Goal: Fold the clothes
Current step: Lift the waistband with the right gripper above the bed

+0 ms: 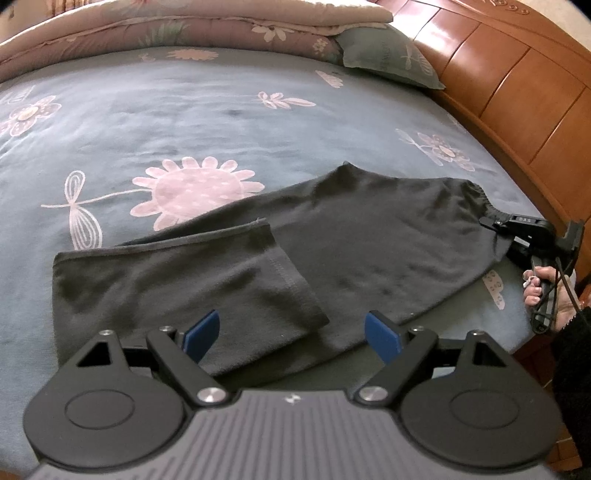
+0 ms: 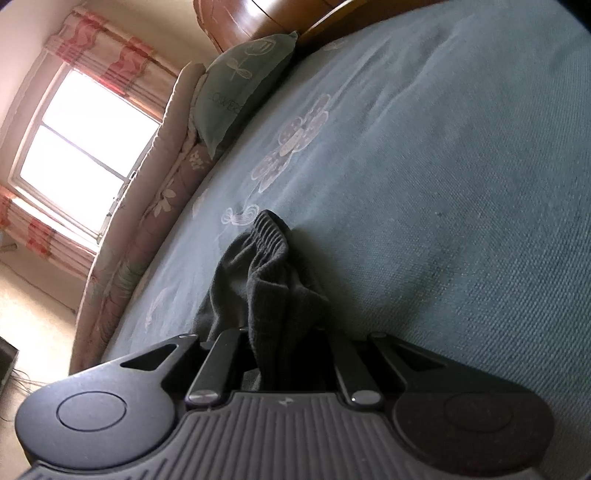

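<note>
Dark grey trousers (image 1: 351, 229) lie flat on the floral bedsheet (image 1: 184, 122), with one leg end (image 1: 221, 273) folded back over the rest. My left gripper (image 1: 291, 336) hovers just above the near edge of that folded leg, its blue pads (image 1: 201, 334) wide apart and open with nothing pinched. At the far right my right gripper (image 1: 493, 223) is shut on the elastic waistband (image 1: 480, 195). In the right wrist view the waistband fabric (image 2: 266, 266) bunches up out of my right gripper (image 2: 284, 332) and hides its fingertips.
A wooden headboard (image 1: 517, 74) runs along the right side. A green pillow (image 1: 388, 55) and a folded floral quilt (image 1: 184, 26) lie at the far end of the bed. A person's hand (image 1: 543, 291) holds the right gripper's handle. A bright window (image 2: 85, 147) with curtains is beyond the bed.
</note>
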A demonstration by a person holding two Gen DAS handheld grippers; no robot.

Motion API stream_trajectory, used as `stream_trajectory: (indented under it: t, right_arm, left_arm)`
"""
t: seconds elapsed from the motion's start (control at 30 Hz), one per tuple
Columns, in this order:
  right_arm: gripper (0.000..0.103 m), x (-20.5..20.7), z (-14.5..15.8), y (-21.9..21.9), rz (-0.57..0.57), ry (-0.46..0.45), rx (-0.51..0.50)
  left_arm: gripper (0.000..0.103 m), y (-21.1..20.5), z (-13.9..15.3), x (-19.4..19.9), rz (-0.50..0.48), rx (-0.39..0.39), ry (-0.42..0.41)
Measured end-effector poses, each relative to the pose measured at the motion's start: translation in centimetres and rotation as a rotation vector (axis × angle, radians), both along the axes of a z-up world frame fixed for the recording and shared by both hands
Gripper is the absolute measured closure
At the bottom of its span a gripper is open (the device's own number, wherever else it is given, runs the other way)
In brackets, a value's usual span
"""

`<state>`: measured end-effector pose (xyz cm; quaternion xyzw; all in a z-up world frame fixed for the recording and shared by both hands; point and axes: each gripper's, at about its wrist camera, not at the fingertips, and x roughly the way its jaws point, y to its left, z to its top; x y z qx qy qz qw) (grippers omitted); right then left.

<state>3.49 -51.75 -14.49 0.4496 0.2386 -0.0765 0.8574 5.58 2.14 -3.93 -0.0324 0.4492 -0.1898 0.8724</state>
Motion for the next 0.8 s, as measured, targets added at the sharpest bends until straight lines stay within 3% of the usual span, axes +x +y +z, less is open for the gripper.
stream_trajectory:
  t: [0.23, 0.43, 0.8]
  right_arm:
    - [0.095, 0.7, 2.2, 1.3, 0.002, 0.040, -0.088]
    - [0.095, 1.3, 5.9, 3.5, 0.044, 0.035, -0.197]
    - [0.094, 3.2, 12.5, 12.4, 0.219, -0.008, -0.413]
  left_arm:
    - [0.017, 0.7, 0.6, 0.3, -0.010, 0.036, -0.025]
    - [0.017, 1.7, 0.7, 0.2, -0.034, 0.083, -0.036]
    - [0.017, 5.1, 0.1, -1.6, -0.091, 0.134, -0.026]
